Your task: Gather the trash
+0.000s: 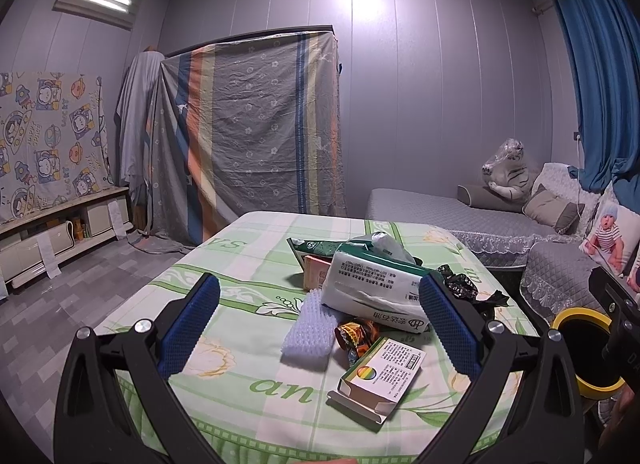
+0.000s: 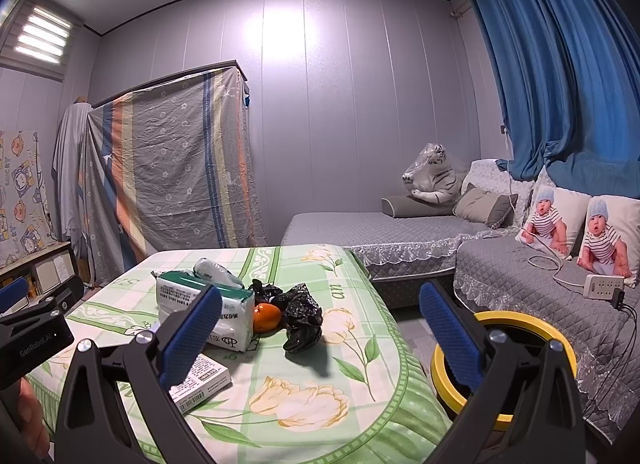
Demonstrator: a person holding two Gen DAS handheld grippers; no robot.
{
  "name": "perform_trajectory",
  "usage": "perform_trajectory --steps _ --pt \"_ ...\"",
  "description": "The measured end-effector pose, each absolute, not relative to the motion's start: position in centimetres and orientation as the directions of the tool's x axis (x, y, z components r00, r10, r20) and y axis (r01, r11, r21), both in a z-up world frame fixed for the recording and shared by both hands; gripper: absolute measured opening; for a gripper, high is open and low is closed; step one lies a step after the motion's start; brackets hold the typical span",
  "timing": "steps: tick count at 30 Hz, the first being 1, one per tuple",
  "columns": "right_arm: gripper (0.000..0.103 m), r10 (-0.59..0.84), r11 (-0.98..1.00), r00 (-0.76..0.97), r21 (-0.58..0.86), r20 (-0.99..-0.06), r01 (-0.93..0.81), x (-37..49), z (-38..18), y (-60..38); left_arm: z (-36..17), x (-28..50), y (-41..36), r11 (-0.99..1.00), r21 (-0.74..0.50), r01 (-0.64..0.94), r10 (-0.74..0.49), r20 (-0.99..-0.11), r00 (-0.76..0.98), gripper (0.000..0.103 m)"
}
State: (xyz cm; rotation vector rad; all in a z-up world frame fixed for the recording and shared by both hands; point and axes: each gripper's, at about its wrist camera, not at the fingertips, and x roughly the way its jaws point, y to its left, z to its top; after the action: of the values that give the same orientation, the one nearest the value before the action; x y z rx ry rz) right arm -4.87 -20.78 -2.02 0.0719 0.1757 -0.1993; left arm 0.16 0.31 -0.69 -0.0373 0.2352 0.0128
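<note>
On a table with a green floral cloth point(image 1: 248, 388) lie a white carton with a rainbow disc point(image 1: 380, 372), a crumpled orange-brown wrapper point(image 1: 354, 338), a white bristly brush point(image 1: 310, 324), a tissue pack point(image 1: 372, 288) and a crumpled black bag point(image 2: 302, 318). A yellow-rimmed bin point(image 2: 504, 368) stands on the floor right of the table. My left gripper point(image 1: 320, 324) is open and empty, just in front of the brush and carton. My right gripper point(image 2: 320, 332) is open and empty over the table's right part, near the black bag.
An orange fruit point(image 2: 266, 316) lies beside the tissue pack point(image 2: 204, 312). A pink box point(image 1: 318, 274) and a green packet point(image 1: 320, 246) sit behind the pack. A grey sofa point(image 2: 532, 276) with cushions, a power strip point(image 2: 602, 286) and cables stands to the right.
</note>
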Motion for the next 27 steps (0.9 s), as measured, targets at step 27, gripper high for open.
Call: perform_trajectory --steps 27 --pt "0.096 -0.191 0.977 0.964 0.058 -0.184 0.204 -4.89 -2.3 -20.78 -1.24 0.4 0.06 0.999 -0.033 -0.014 0.006 -0.239 0.971 0.096"
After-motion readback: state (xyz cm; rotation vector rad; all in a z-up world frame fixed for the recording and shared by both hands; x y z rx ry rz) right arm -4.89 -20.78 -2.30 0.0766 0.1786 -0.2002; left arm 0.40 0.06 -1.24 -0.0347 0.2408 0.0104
